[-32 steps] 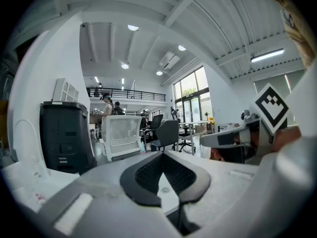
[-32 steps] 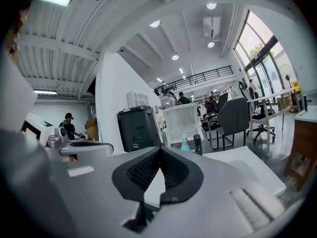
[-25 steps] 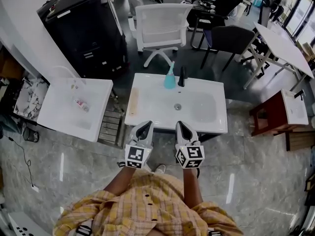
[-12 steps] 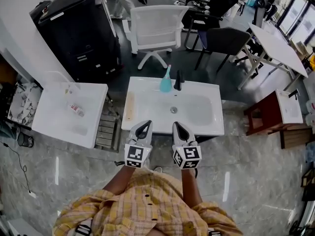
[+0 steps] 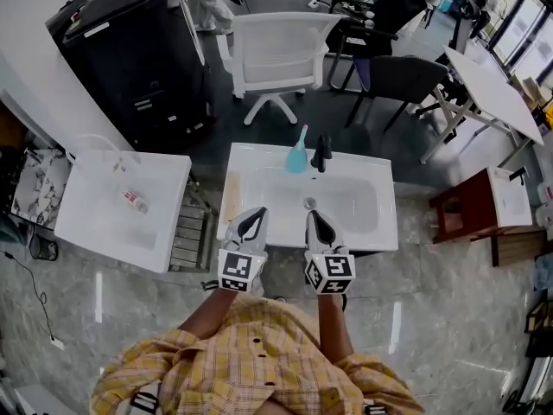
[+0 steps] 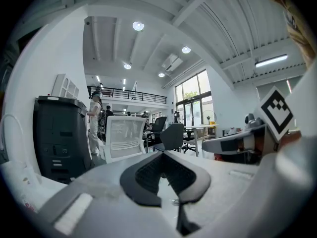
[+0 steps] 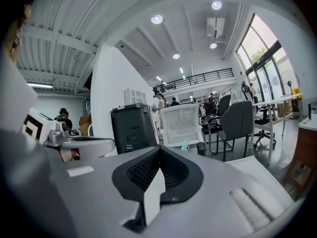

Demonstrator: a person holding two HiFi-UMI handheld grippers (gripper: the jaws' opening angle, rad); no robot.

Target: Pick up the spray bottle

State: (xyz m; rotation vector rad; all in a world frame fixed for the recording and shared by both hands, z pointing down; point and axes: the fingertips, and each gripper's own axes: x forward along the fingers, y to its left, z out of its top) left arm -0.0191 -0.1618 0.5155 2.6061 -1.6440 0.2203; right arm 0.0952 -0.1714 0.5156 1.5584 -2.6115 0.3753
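Observation:
The teal spray bottle (image 5: 297,155) stands upright on the back rim of a white sink basin (image 5: 259,232), just left of the black faucet (image 5: 321,152). Both grippers hover side by side over the basin's front part, pointing toward the bottle and well short of it. My left gripper (image 5: 251,220) is shut and holds nothing. My right gripper (image 5: 316,223) is shut and empty too. In the right gripper view the bottle (image 7: 184,145) shows small beyond the shut jaw tips (image 7: 159,149). In the left gripper view the gripper (image 6: 162,153) hides the bottle.
A second white basin (image 5: 95,223) with a small bottle (image 5: 134,200) sits at the left, a wooden pallet (image 5: 192,232) between the two. Behind stand a black cabinet (image 5: 130,50), a white chair (image 5: 276,46), dark chairs (image 5: 406,76) and a white table (image 5: 492,80). A red-brown stool (image 5: 479,201) is at the right.
Both grippers have moved forward together, from the basin's front edge to over its front part, closer to the spray bottle. Their jaws stayed shut.

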